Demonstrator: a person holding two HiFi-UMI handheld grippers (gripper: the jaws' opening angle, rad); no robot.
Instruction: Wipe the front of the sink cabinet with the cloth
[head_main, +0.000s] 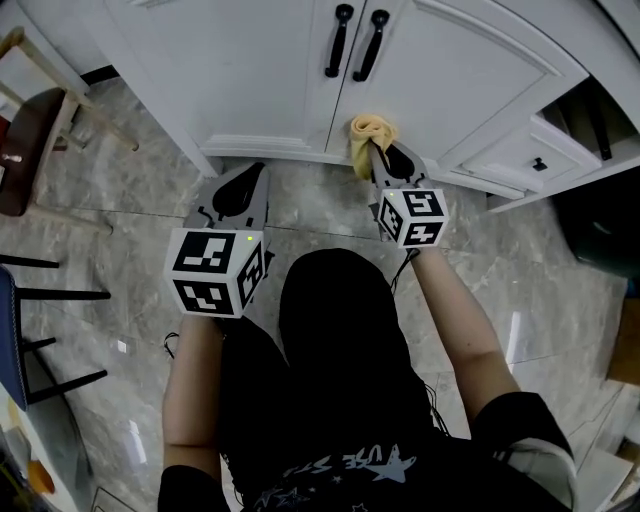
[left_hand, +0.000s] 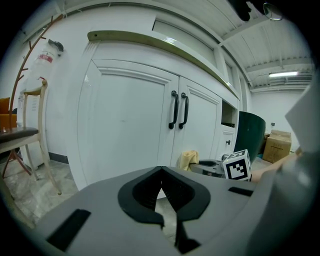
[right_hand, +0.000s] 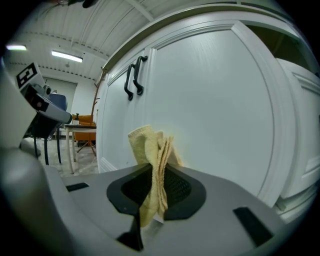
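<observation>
Right gripper view: right gripper (right_hand: 156, 167) pinches the yellow cloth (right_hand: 147, 142) beside the cabinet (right_hand: 215, 100) (left gripper (left_hand: 161, 172) closed, empty).

Two grippers show: the left gripper (head_main: 245, 178) and the right gripper (head_main: 384, 158). There is one yellow cloth (head_main: 368, 130). The cabinet (head_main: 230, 70) on the far side has two doors and two black handles (head_main: 339, 40), side by side. One drawer (head_main: 505, 158) with one knob (head_main: 540, 164) is at the right. One wooden chair (head_main: 30, 140) stands at the far left.

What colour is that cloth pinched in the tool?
Pale yellow. The cloth shows best in the right gripper view, clamped in the right gripper.
</observation>
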